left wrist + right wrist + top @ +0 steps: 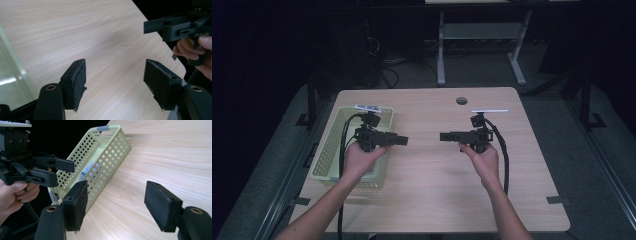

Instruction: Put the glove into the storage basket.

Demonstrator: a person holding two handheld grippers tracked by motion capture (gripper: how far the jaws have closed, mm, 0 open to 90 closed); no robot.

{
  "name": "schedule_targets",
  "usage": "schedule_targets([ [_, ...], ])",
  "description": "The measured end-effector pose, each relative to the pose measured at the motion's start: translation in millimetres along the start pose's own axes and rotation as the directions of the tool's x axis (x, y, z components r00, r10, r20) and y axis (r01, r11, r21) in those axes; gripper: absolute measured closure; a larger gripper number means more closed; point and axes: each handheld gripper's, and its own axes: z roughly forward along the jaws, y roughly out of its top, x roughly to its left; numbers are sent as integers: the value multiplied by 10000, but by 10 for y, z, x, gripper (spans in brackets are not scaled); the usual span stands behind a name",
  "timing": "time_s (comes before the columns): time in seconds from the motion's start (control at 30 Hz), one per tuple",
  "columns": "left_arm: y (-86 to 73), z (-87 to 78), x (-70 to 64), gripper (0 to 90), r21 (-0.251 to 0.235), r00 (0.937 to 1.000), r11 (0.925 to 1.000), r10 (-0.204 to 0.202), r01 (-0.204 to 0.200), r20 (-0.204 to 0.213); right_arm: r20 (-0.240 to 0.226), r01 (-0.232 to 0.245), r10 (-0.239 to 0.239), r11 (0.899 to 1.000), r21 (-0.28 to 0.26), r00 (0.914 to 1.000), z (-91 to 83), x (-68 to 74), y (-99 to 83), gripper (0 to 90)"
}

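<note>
I held my left claw [401, 140] at nine o'clock over the green basket [328, 150] and my right claw [446, 136] at three, both gaping empty above the bare table [432, 190], seemingly awaiting work.

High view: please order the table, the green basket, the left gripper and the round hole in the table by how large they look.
1. table
2. green basket
3. left gripper, which sits above the basket and nearer the camera, so its look is somewhat enlarged
4. round hole, clearly the smallest
</note>
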Motion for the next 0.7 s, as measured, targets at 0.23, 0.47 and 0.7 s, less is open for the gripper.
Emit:
schedule_targets([
  [0.23, -8, 93, -146, 321, 77, 9992, 9995, 302, -304, 244, -22, -440, 440, 9986, -277, 9990, -144, -157, -91, 332],
  [0.47, -16, 189, -217, 311, 144, 9978, 9993, 345, -354, 570, 80, -613, 616, 9976, -334, 9981, -237, -249, -161, 323],
  [0.7, -62, 291, -270, 300, 263, 9966, 9988, 385, -405, 723, 274, -684, 689, 9975, -174, 9972, -298, -321, -220, 309],
])
